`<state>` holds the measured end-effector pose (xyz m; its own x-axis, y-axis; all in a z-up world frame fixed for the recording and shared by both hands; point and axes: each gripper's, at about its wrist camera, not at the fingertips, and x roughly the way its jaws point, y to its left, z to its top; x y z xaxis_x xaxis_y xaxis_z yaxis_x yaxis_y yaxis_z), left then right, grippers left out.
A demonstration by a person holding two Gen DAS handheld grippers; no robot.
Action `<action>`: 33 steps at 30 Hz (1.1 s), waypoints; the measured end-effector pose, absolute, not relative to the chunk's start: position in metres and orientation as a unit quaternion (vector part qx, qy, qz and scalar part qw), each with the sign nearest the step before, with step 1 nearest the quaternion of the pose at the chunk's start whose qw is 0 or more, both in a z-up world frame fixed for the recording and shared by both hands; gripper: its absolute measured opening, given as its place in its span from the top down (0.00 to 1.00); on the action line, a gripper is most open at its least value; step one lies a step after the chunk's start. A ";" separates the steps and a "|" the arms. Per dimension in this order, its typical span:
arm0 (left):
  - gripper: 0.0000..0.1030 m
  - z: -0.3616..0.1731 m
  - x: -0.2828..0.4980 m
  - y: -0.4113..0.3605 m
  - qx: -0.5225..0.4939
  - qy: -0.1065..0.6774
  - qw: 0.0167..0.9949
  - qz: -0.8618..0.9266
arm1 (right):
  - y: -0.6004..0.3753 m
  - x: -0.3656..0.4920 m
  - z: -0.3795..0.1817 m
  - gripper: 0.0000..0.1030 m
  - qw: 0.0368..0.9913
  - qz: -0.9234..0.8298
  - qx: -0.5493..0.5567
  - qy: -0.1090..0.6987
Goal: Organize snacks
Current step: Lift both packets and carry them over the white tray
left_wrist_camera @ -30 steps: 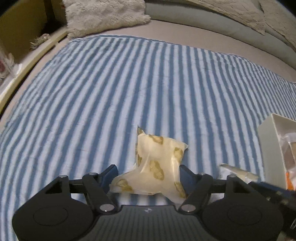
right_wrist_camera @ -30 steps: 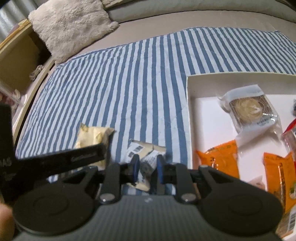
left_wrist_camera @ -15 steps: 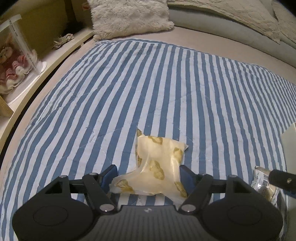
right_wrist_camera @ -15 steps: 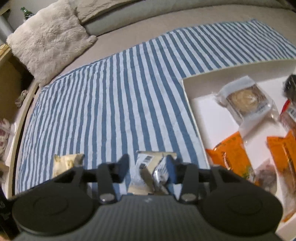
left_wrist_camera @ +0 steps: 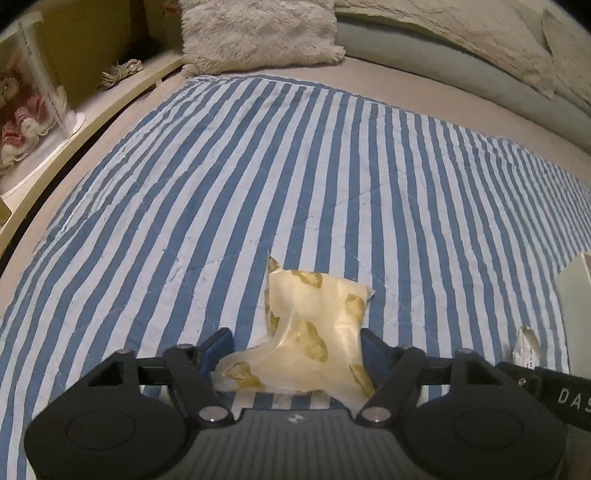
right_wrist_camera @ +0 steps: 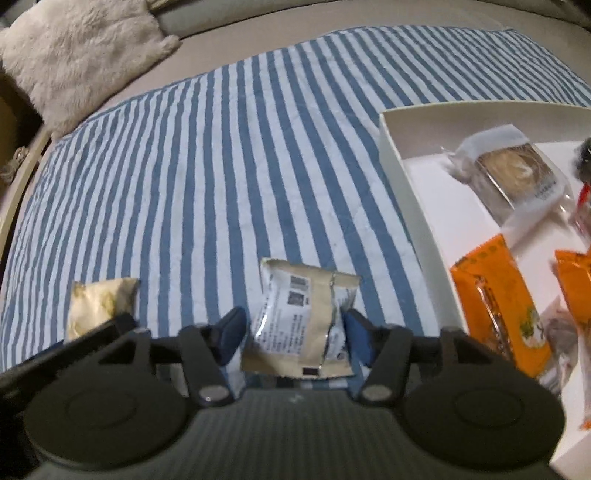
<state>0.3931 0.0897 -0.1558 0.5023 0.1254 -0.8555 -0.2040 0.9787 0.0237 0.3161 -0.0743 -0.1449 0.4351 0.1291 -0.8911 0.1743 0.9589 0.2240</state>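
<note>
Nearby, white box [right_wrist_camera: 413,206] w/ orange packets [right_wrist_camera: 491,295].

Ahead of both grippers the blue-and-white striped cloth [left_wrist_camera: 295,177] lies bare and wide open up to the shaggy cream pillow [left_wrist_camera: 258,33] at the bed's far edge. To the right, the upright wall of the white cardboard box [right_wrist_camera: 413,206] bars a low sideways pass. To the left, the curved pale wooden ledge [left_wrist_camera: 77,122] borders the bed. 2 packets lie on the near cloth: a pale yellow-printed one [left_wrist_camera: 314,332] and a silver-and-tan one [right_wrist_camera: 306,317].
</note>
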 end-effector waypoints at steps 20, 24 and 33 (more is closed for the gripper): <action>0.82 -0.083 0.336 0.079 -0.055 0.438 0.895 0.061 | -0.108 0.272 -0.079 0.45 0.881 0.081 0.113 0.453; 0.70 -0.078 0.326 0.074 -0.058 0.438 0.896 0.045 | -0.118 0.255 -0.069 0.45 0.885 0.089 0.107 0.444; 0.25 -0.107 0.334 0.081 -0.077 0.488 0.866 0.076 | -0.141 0.241 -0.063 0.45 0.887 0.100 0.091 0.441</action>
